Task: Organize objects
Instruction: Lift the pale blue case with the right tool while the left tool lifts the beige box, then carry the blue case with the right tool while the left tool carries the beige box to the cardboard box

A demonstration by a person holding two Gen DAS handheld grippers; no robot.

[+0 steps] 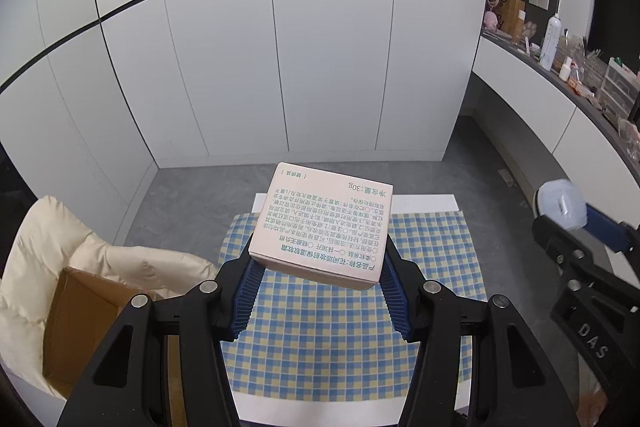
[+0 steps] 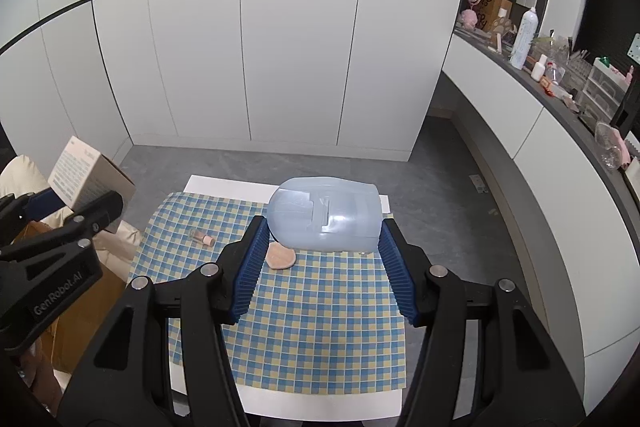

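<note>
White floor-to-ceiling cupboard doors close off the back of the room above a grey floor, and a long dark shelf (image 2: 532, 83) cluttered with bottles and small drawers runs down the right side. In front stands a white counter (image 2: 224, 183) spread with a blue-and-yellow checked cloth (image 2: 320, 307). The left tongs (image 1: 318, 267) are closed part-way on a pale pink cardboard box printed with green text (image 1: 324, 223), held clear above the cloth; the right tongs (image 2: 322, 247) are likewise part-closed around a translucent pale blue plastic case (image 2: 324, 213), their ribbed blue pads against its sides. Near the cloth's left edge lies a small glass vial with a pinkish cap (image 2: 202, 237), and a flat peach-coloured sponge puff (image 2: 281, 255) rests toward the middle, just under the case. Beyond the counter's left edge an open brown cardboard carton (image 1: 80, 311) sits against a cream padded cushion (image 1: 48, 251). That carton looks the likely place for both loads, so the box should probably travel level and be lowered inside before the grip is eased, the hands kept apart to avoid knocking together.
</note>
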